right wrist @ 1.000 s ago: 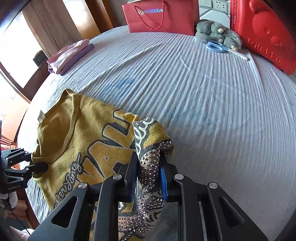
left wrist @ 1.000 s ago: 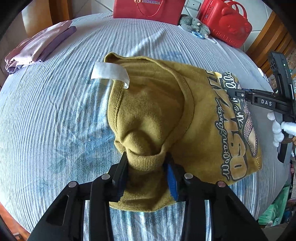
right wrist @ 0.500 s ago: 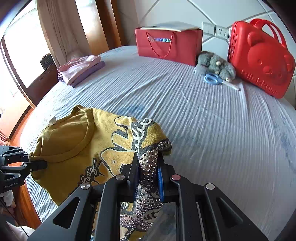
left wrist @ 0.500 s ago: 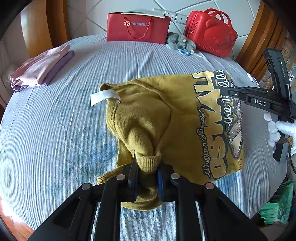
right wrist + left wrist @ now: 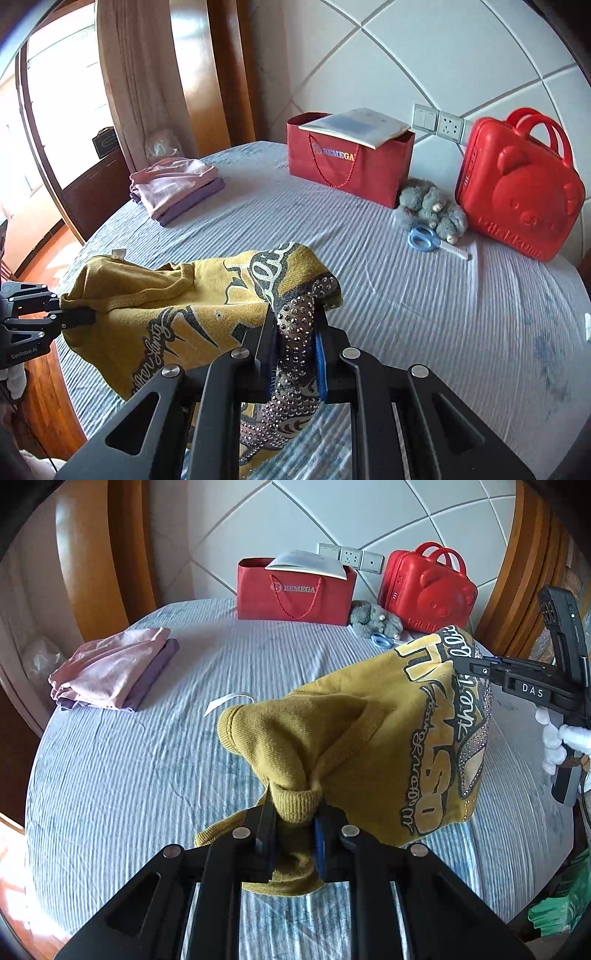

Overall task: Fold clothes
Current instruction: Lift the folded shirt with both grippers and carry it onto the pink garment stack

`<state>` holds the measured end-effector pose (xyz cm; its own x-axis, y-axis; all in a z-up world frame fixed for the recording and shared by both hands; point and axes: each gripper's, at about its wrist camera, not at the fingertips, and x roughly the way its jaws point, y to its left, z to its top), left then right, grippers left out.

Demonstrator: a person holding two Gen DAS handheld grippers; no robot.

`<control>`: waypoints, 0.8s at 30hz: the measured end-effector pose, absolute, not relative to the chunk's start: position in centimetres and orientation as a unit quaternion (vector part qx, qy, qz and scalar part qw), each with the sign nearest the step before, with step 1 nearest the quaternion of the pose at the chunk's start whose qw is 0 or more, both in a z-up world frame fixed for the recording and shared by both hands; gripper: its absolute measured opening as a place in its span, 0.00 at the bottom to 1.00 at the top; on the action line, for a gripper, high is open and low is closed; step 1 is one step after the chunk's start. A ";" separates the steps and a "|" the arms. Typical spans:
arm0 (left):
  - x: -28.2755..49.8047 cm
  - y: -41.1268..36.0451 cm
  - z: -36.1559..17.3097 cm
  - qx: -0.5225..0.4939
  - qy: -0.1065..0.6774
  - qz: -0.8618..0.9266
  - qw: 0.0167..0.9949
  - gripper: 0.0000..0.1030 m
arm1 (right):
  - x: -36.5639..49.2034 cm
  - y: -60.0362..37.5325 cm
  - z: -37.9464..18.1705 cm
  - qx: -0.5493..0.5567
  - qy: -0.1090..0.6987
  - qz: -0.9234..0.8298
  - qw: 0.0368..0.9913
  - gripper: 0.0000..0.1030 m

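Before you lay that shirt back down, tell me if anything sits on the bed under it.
Nothing visible does. The mustard shirt hangs between the left gripper and right gripper over bare bedsheet. The folded pile, scissors and plush toy lie well behind.

Mustard shirt (image 5: 354,731), blue-striped bedsheet (image 5: 147,775)

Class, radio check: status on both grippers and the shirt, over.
Left gripper shut on mustard shirt. Right gripper shut on its studded edge. Shirt held up over bed. Nothing in the way.
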<state>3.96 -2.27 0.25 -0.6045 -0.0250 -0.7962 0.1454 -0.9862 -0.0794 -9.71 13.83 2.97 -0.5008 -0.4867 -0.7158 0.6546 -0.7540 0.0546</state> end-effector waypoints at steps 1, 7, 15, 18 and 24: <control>3.7 -3.3 0.6 0.438 0.069 -0.895 0.051 0.14 | -9.9 12.9 3.7 0.366 0.116 -0.860 0.336 0.15; 2.8 -11.8 4.8 0.399 0.055 -0.912 0.074 0.14 | -11.6 5.1 8.3 0.324 0.130 -0.866 0.357 0.15; -0.6 -29.5 12.2 0.355 0.015 -0.930 0.096 0.14 | -16.2 -10.9 13.5 0.287 0.077 -0.879 0.372 0.15; -3.0 -36.2 14.2 0.360 0.002 -0.929 0.088 0.14 | -18.8 -16.4 14.4 0.292 0.028 -0.881 0.373 0.15; -11.4 -48.5 7.5 0.468 0.026 -0.881 0.062 0.21 | -26.0 -25.9 8.2 0.387 -0.028 -0.855 0.344 0.18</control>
<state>-11.41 -48.52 7.52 -0.5539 -0.0850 -0.8283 0.1332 -0.9910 0.0126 -26.01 -25.86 8.17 -0.4638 -0.6104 -0.6421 0.5669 -0.7615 0.3144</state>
